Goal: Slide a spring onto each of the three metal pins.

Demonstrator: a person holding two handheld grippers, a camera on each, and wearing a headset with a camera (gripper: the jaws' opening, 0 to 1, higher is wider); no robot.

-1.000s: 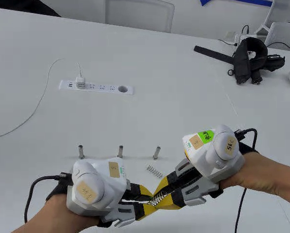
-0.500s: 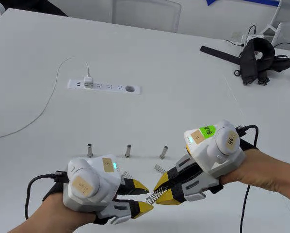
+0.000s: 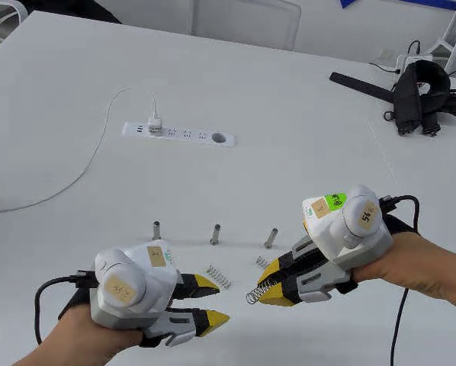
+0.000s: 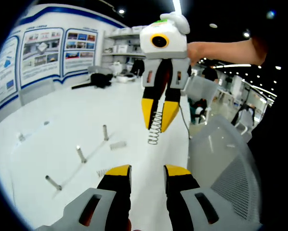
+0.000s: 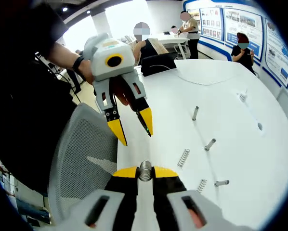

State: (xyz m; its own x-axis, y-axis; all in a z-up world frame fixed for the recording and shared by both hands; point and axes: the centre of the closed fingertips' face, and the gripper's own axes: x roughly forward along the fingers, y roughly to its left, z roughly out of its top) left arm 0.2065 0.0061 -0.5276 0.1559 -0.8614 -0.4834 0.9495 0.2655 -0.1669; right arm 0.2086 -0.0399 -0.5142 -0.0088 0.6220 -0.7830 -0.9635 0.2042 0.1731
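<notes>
Steel spring (image 3: 257,290) in right gripper (image 3: 268,284), probably clear of table (image 3: 289,114).

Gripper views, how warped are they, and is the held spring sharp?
Left gripper view: fisheye bends the table edge; coils of the spring in the right gripper are distinct. Right gripper view: same bulge, spring end-on. Head view: straight lines, even light, faint shadows.

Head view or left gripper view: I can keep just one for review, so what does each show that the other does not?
Head view's extras: the left hand wrapped around the white body of the left hand-held gripper, and a white cable. Left gripper view's extras: wall posters and a grey mesh chair back. Shared: the three metal pins, all bare; two loose springs; the right hand-held gripper shut on a spring.
</notes>
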